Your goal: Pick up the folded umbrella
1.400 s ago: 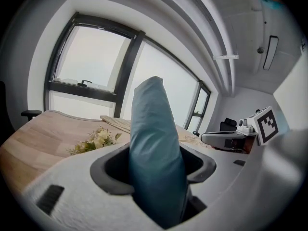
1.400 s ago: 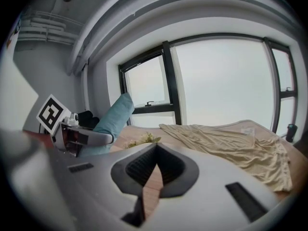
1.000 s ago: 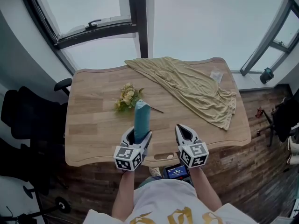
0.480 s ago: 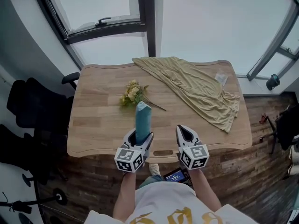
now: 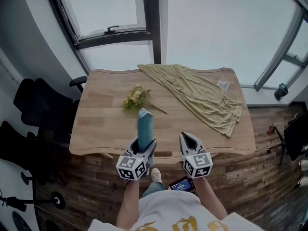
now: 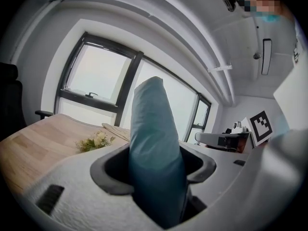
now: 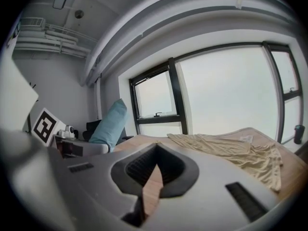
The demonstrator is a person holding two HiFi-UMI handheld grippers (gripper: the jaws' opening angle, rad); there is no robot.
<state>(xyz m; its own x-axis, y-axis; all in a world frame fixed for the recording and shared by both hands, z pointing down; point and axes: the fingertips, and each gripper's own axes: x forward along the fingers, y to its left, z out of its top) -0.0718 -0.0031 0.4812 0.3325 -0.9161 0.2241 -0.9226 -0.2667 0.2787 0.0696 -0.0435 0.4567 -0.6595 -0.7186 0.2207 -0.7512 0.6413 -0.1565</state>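
Note:
The folded umbrella [image 5: 144, 124] is a teal sleeve standing upright in my left gripper [image 5: 143, 143], above the wooden table's [image 5: 106, 124] front edge. In the left gripper view the umbrella [image 6: 154, 148] fills the space between the jaws, and the left gripper [image 6: 154, 170] is shut on it. My right gripper [image 5: 188, 138] hangs beside it on the right, over the same edge. Its jaws meet at the tips and hold nothing. From the right gripper [image 7: 155, 150] view the umbrella [image 7: 109, 124] shows off to the left.
A small bunch of yellow flowers [image 5: 134, 96] lies mid-table, and a beige cloth [image 5: 202, 93] is draped over the back right. Black office chairs [image 5: 38, 114] stand to the left. Large windows lie behind the table. A phone [image 5: 182, 183] shows below the grippers.
The umbrella stays in the left gripper. Both grippers have drawn back slightly from the table towards the person, and the head view has shifted so the table sits farther away.

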